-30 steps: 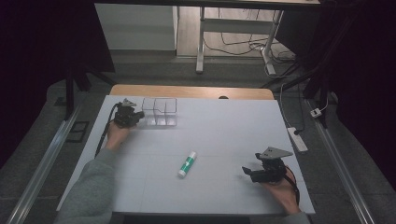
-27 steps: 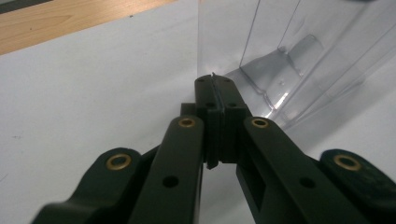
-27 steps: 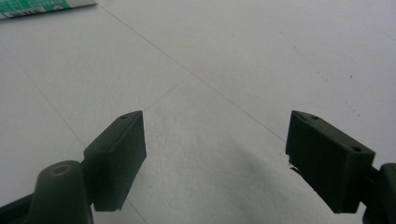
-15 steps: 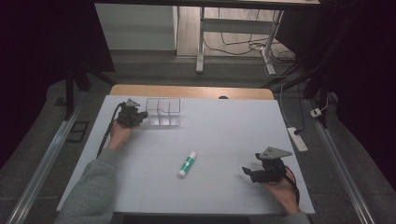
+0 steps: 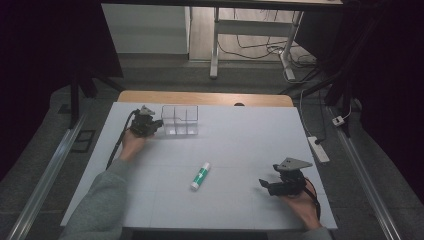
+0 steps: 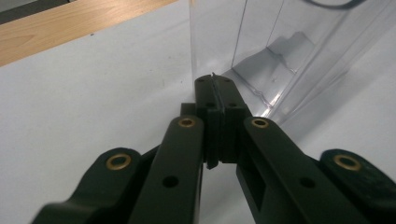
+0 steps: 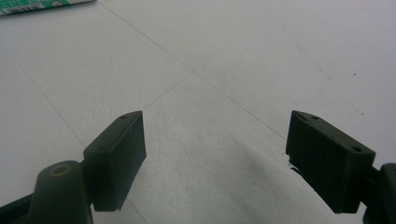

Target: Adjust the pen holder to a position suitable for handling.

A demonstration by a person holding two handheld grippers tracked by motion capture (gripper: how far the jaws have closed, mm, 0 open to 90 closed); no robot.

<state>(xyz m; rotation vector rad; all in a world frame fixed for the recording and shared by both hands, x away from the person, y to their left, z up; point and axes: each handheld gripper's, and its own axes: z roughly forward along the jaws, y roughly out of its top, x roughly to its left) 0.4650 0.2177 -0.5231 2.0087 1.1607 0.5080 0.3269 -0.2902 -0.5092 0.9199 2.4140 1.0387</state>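
A clear plastic box (image 5: 180,120) with several compartments stands at the back left of the white table (image 5: 240,135). My left gripper (image 5: 158,125) is shut with nothing visibly between its jaws. In the left gripper view its tips (image 6: 213,86) sit right at the foot of the box's (image 6: 280,56) near wall. A green and white glue stick (image 5: 200,176) lies in the middle of the table. My right gripper (image 5: 263,185) rests at the front right, open and empty. In the right gripper view its jaws (image 7: 215,154) stand wide over bare table, and the glue stick (image 7: 28,7) is at the top left edge.
The table's wooden back edge (image 5: 210,97) runs just behind the box. Beyond it are desk legs (image 5: 215,50) and cables on the floor. A power strip (image 5: 319,148) lies off the table's right side.
My left gripper and the clear box have both shifted a little to the right. The right gripper and the glue stick have stayed put.
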